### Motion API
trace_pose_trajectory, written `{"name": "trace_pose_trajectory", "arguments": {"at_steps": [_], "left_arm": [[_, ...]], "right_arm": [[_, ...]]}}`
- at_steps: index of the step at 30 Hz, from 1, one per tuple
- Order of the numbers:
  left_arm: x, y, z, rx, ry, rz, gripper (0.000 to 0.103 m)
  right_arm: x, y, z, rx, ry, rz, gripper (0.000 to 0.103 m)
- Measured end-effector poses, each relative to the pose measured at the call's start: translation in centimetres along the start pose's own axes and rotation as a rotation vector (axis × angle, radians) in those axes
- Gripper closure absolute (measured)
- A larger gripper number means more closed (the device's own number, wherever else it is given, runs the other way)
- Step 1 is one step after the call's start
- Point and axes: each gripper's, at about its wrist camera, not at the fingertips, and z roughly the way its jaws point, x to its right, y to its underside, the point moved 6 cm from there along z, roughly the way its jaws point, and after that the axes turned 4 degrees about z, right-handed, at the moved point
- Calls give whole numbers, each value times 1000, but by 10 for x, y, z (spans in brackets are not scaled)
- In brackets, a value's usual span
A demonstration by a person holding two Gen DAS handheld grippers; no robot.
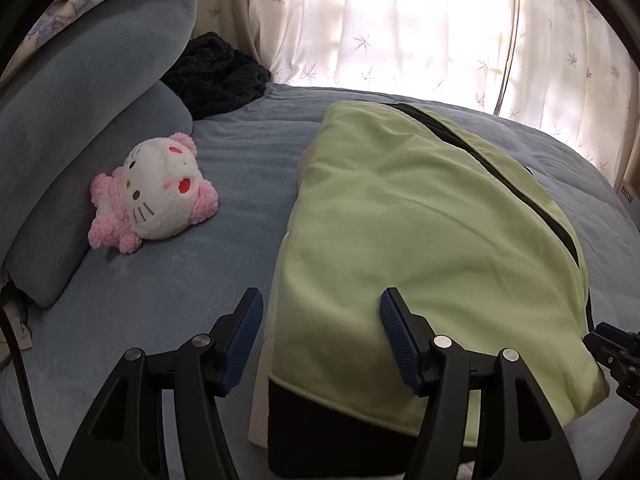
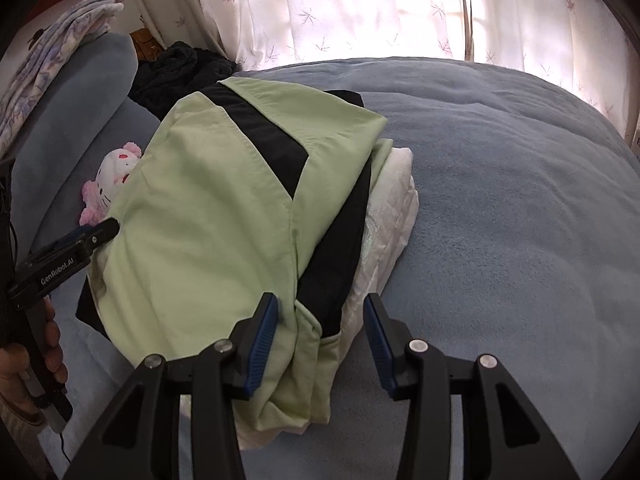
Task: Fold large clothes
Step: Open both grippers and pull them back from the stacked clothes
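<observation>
Green-black garment x1 folded on bed, 1 plush toy, L gripper & R gripper both apart, unclamped

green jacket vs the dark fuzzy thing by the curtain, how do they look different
The green jacket is pale green with black bands and smooth cloth; the dark fuzzy garment is all dark and shaggy. The green jacket lies folded into a flat bundle in the middle of the bed; the dark fuzzy garment sits crumpled in a heap at the far edge by the curtain. Both are clothes resting on the blue bed cover.
</observation>
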Motion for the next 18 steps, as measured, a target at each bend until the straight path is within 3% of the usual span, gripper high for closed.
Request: {"name": "trace_pose_trajectory", "arguments": {"at_steps": [8, 18], "left_arm": [[-13, 5, -61, -29, -12, -26, 37], [-27, 20, -185, 13, -54, -13, 32]], "right_arm": [[-15, 7, -56, -12, -20, 15, 58], [-39, 22, -177, -7, 35, -42, 58]]}}
